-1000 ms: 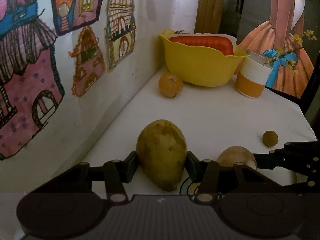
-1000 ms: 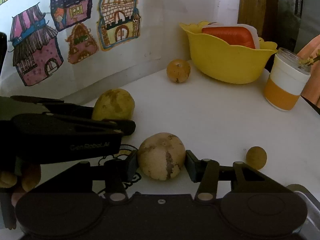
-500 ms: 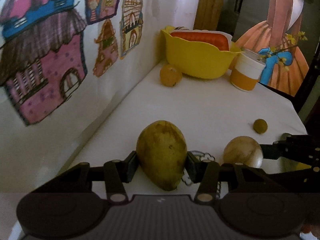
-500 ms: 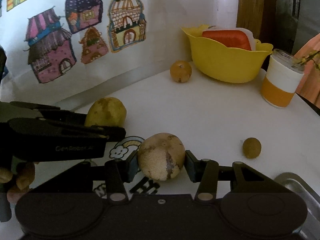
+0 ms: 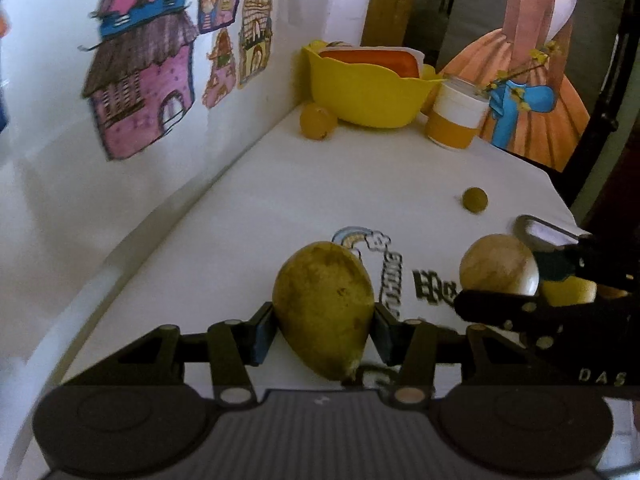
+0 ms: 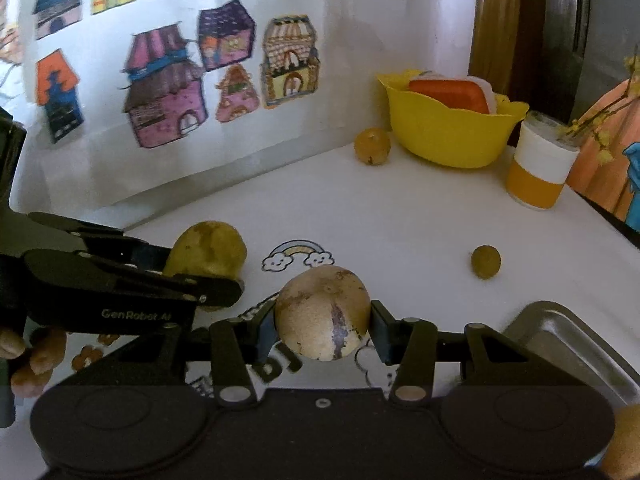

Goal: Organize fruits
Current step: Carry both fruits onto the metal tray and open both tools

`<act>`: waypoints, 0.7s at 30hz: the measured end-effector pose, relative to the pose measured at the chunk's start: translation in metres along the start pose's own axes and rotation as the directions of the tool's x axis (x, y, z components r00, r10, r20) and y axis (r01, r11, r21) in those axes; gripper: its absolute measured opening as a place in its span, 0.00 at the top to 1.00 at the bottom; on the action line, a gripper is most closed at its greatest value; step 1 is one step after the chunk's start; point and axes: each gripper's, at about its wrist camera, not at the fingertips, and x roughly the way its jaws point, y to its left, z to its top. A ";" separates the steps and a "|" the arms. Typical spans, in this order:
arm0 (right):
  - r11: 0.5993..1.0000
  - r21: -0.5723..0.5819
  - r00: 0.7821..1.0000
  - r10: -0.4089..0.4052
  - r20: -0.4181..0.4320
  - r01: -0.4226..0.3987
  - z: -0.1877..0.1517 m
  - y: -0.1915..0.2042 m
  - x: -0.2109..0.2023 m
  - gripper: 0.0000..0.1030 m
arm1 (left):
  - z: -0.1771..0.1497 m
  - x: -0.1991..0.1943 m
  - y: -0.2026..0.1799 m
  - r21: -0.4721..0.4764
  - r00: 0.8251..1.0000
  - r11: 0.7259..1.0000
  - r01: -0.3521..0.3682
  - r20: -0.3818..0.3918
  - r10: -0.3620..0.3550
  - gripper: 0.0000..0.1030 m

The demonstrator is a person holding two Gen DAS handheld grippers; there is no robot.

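Observation:
My left gripper (image 5: 324,334) is shut on a green-yellow mango (image 5: 324,308), held above the white table; the same mango (image 6: 208,250) shows in the right wrist view behind the left gripper (image 6: 224,280). My right gripper (image 6: 322,330) is shut on a round tan fruit (image 6: 322,312), which also appears in the left wrist view as the tan fruit (image 5: 498,266). A metal tray (image 6: 568,340) lies at the table's near right corner. A small green-brown fruit (image 6: 485,261) rests on the table. An orange fruit (image 6: 372,146) sits by the yellow bowl (image 6: 444,136).
The yellow bowl holds an orange-and-white item. A white and orange cup (image 6: 538,170) with a flowering twig stands right of it. A wall with house drawings (image 6: 168,100) runs along the left. A yellow fruit (image 5: 568,294) shows behind the right gripper. A hand (image 6: 28,356) holds the left gripper.
Both grippers, with their fruits still held, have pulled back and risen from the far end of the table. Printed markings on the table and the metal tray have come into view.

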 end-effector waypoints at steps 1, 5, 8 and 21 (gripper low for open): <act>1.000 -0.003 1.000 0.000 0.003 0.000 -0.002 0.002 -0.005 0.52 | -0.003 -0.004 0.001 -0.002 1.000 1.000 0.003 0.002 -0.003 0.47; 1.000 -0.009 1.000 -0.002 0.020 0.003 -0.011 0.010 -0.022 0.52 | -0.016 -0.017 -0.003 0.019 1.000 1.000 0.009 0.008 -0.009 0.48; 1.000 -0.005 1.000 -0.002 0.021 0.002 -0.019 0.014 -0.032 0.52 | -0.024 -0.025 -0.009 0.034 1.000 0.999 0.014 0.008 -0.014 0.48; 0.998 0.055 0.997 -0.032 0.077 0.027 -0.048 0.014 -0.079 0.52 | -0.047 -0.045 -0.032 0.047 0.996 0.995 0.088 0.031 -0.089 0.48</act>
